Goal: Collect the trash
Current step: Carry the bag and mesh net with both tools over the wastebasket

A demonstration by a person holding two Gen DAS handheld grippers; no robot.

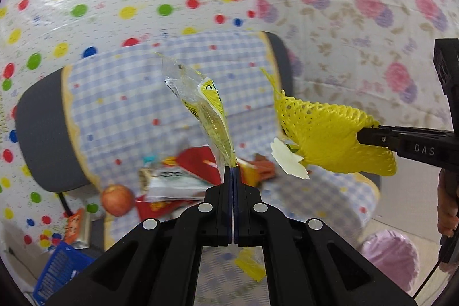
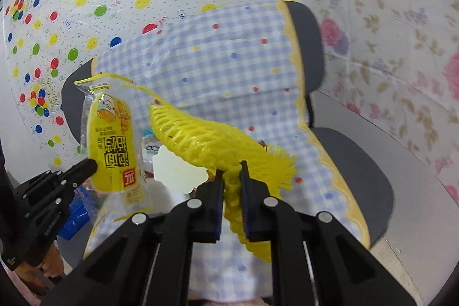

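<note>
My left gripper (image 1: 232,169) is shut on a clear and yellow snack wrapper (image 1: 208,112), held up above the chair seat; the wrapper also shows in the right wrist view (image 2: 114,145), with the left gripper (image 2: 91,164) at its lower left. My right gripper (image 2: 231,167) is shut on a yellow foam fruit net (image 2: 206,142) with a white label (image 2: 178,174) hanging from it. In the left wrist view the net (image 1: 330,139) and right gripper (image 1: 361,135) are at the right. More wrappers (image 1: 183,179) lie on the seat below.
A chair draped in blue checked cloth (image 1: 137,105) holds an apple (image 1: 117,200) and the trash pile. A bin with a pink liner (image 1: 393,260) stands on the floor at lower right. A blue basket (image 1: 57,271) sits at lower left. Patterned sheets cover the walls.
</note>
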